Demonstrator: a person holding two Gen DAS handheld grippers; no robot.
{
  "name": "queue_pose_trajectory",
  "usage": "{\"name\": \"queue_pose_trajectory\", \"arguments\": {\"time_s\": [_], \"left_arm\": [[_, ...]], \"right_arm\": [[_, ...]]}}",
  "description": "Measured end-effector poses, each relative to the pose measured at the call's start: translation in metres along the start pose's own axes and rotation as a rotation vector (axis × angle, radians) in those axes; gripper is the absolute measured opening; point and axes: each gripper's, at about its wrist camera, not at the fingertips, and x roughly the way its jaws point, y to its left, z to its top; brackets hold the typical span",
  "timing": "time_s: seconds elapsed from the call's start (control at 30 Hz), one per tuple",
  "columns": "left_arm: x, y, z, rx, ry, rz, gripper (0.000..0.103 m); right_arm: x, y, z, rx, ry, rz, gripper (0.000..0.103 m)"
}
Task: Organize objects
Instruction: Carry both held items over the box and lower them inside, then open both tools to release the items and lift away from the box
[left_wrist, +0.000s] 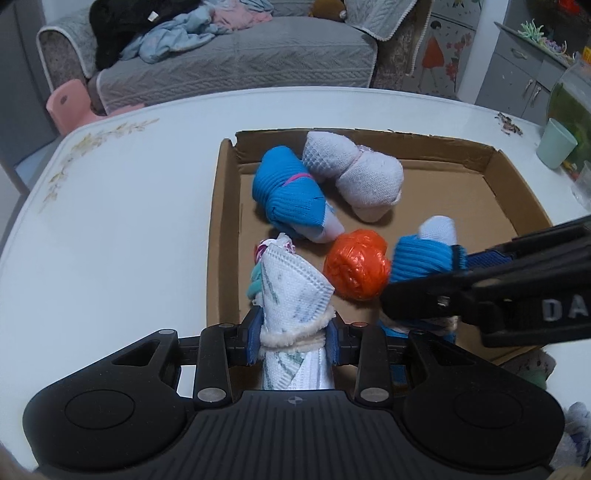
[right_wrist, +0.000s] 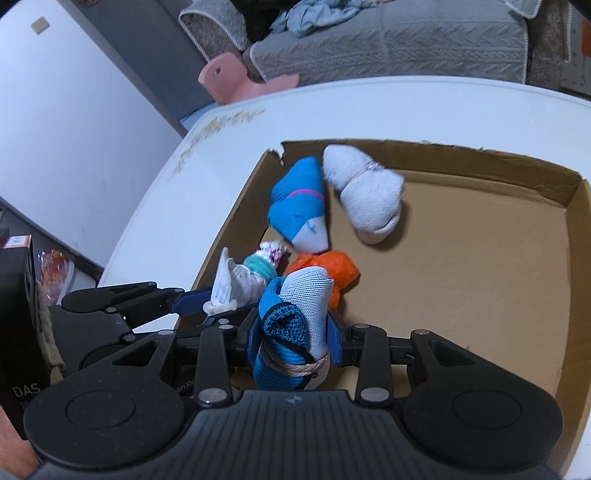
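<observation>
Two grippers are each clamped on a rolled sock bundle over the near left part of the box. The left gripper has its jaws nearly closed on a white roll tied with a pale fuzzy band, its far end reaching just past the box's near left wall. The right gripper pinches a blue roll bound with a beige cord; in the left view that roll sits just right of the orange ball and may touch it, though I cannot tell whether either roll rests on the cardboard yet.

Farther in, a blue bundle with a pink band lies touching a white bundle toward the far left corner. The right half of the box is bare. The box sits on a white table, with a green cup near the table's right edge and a sofa behind.

The step in hand looks like setting both rolls down in the box. Next, each one needs lowering until the floor takes its weight, then the jaws must spread enough to let go without dragging the roll back out. The right one needs care, since the orange ball is close and light enough to roll if nudged.
</observation>
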Motion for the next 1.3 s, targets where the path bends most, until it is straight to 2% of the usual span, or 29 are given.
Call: {"name": "queue_pose_trajectory", "arguments": {"time_s": [0.37,0.63,1.0,1.3], "left_arm": [[0.001,0.001,-0.002,0.011,0.015,0.004,0.047],[-0.002,0.001,0.0,-0.006,0.01,-0.001,0.064],[-0.002,0.001,-0.001,-0.003,0.017,-0.007,0.068],[-0.015,-0.01,0.002,0.017,0.018,0.008,0.081]], "right_arm": [[0.015,0.012,0.001,-0.012,0.027,-0.001,0.034],[0.01,0.008,0.003,0.002,0.006,-0.01,0.04],[0.008,0.009,0.004,0.004,0.005,0.0,0.043],[0.004,0.003,0.007,0.047,-0.004,0.014,0.049]]}}
